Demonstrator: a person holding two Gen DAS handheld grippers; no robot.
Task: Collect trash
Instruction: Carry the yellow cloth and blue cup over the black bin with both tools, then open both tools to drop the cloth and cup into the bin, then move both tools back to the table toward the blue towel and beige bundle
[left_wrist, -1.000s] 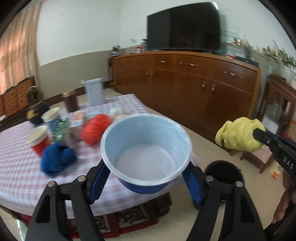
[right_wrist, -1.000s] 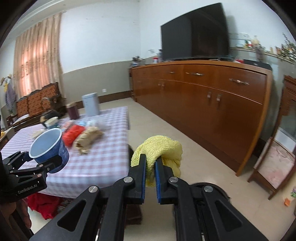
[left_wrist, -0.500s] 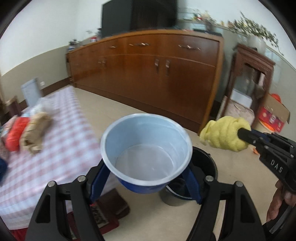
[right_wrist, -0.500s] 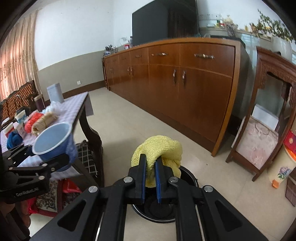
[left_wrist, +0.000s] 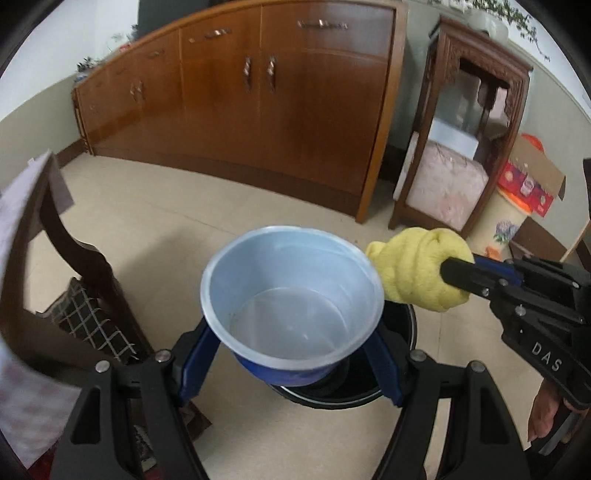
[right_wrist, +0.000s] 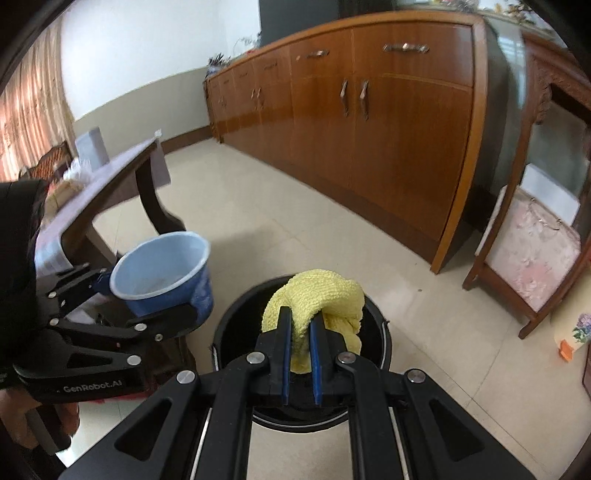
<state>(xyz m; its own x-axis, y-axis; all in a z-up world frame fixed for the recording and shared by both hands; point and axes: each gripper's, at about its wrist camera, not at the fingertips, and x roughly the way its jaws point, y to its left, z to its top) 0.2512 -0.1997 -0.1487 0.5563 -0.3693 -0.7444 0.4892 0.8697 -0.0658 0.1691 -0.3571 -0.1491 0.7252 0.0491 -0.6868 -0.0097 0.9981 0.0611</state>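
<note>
Both my grippers have swung away from the table and now hang over the one black bin on the floor. My left gripper is clamped on the one blue cup, upright, above the bin's left rim. My right gripper pinches the one yellow rag directly over the bin's mouth. Behind stand one long wooden sideboard and one carved stand.
</note>
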